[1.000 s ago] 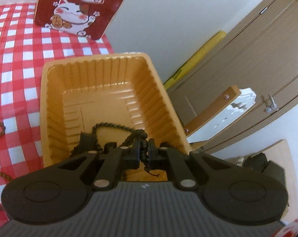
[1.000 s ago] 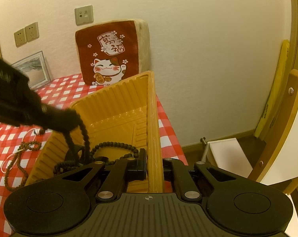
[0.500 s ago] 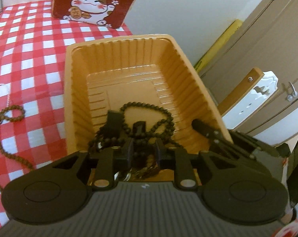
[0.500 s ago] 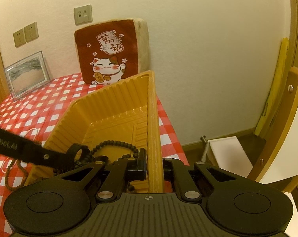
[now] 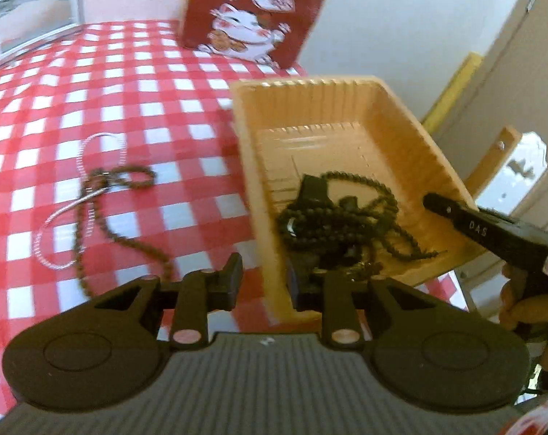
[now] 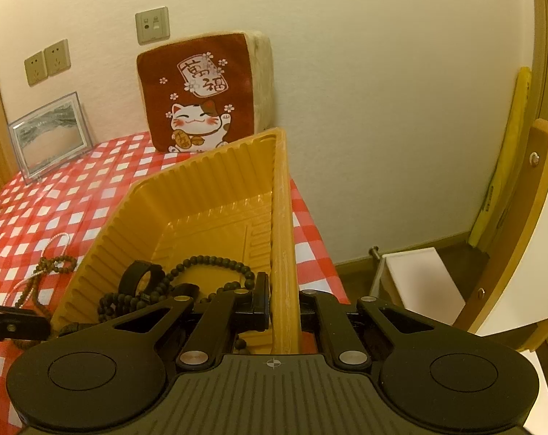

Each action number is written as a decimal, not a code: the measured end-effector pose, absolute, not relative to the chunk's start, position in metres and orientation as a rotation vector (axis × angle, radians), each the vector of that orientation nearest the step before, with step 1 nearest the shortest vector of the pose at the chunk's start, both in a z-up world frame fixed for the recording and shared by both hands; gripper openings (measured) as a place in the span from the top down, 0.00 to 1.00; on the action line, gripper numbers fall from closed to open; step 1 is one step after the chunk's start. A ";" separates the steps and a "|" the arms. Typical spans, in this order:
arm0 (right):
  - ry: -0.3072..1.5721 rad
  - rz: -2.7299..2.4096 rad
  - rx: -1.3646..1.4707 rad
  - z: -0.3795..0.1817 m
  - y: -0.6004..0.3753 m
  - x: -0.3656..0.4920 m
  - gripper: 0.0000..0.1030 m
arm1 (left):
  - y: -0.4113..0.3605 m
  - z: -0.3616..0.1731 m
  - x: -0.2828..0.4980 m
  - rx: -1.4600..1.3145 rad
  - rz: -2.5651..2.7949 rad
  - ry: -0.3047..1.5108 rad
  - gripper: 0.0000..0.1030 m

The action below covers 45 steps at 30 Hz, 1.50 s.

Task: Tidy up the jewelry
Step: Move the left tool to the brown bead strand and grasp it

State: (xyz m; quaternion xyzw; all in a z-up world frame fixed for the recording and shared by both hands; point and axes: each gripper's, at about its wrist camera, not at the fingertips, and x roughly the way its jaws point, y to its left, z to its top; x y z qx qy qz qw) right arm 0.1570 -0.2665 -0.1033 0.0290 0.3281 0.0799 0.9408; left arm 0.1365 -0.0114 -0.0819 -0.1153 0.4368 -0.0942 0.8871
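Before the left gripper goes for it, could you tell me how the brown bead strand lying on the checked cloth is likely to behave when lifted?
The brown bead strand lies in loose loops, so it will probably hang limp and swing. A pale cord crosses it and looks tangled with it, so it may come along. The small round beads might slip in a light pinch.

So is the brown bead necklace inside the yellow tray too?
No, the brown bead necklace lies on the checked tablecloth beside the yellow tray; only the black beads are inside.
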 end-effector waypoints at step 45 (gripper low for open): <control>0.704 0.153 0.052 -0.106 -0.265 0.162 0.95 | 0.106 -0.124 0.172 -0.032 0.139 0.909 0.78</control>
